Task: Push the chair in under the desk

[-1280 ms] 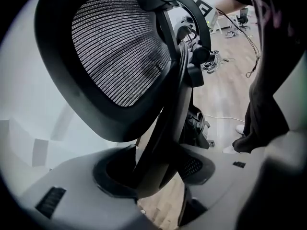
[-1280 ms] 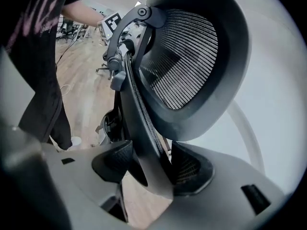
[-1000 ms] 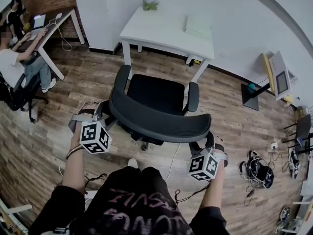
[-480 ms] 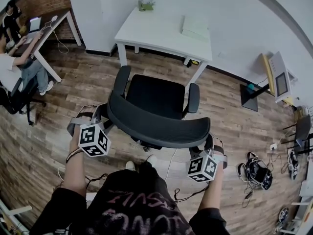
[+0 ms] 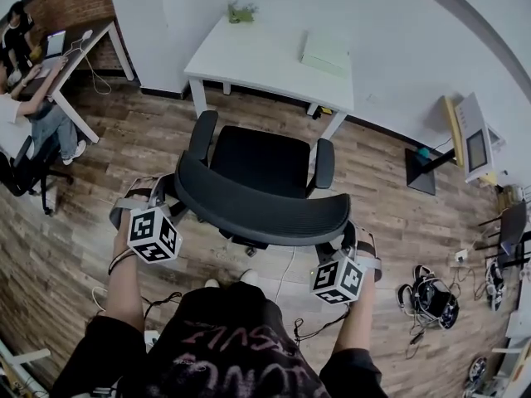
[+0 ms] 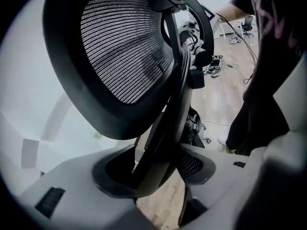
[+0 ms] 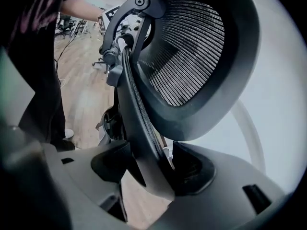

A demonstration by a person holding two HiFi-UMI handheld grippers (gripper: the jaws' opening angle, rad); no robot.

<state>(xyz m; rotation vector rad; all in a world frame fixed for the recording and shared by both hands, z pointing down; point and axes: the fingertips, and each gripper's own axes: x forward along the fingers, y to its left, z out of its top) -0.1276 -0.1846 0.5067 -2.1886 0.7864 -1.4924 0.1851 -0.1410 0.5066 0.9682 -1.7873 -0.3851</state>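
Chair position: the chair (image 5: 264, 157) stands on the wooden floor (image 5: 390, 181) with its seat facing the counter (image 5: 249, 52). The seat front is near the counter's front edge but not yet under it.
Alignment: the seat lies between the counter's two front legs, so a straight push should carry it in (armrest clearance under the top cannot be judged from these views).
Backrest: the backrest (image 5: 259, 210) is the part nearest the person, which makes it the natural surface to drive from.
Left hand-held gripper (image 6: 152, 170): jaws clamped on the left side rim of the backrest. The rim fills the gap between them.
Right hand-held gripper (image 7: 154, 169): jaws clamped on the right side rim in the same way.
Reason for the two-point hold: gripping opposite ends of the backrest at about the same height lets the two forces be balanced. The chair should then track straight rather than swivel on its base.
Step in hand: the push toward the counter, judged partly complete.
Next move: even forward pressure from both sides until the seat passes under the top.
Counter load: a flat pale box (image 5: 326, 52) and a small plant (image 5: 241, 11) rest on top, well apart from the chair's path.
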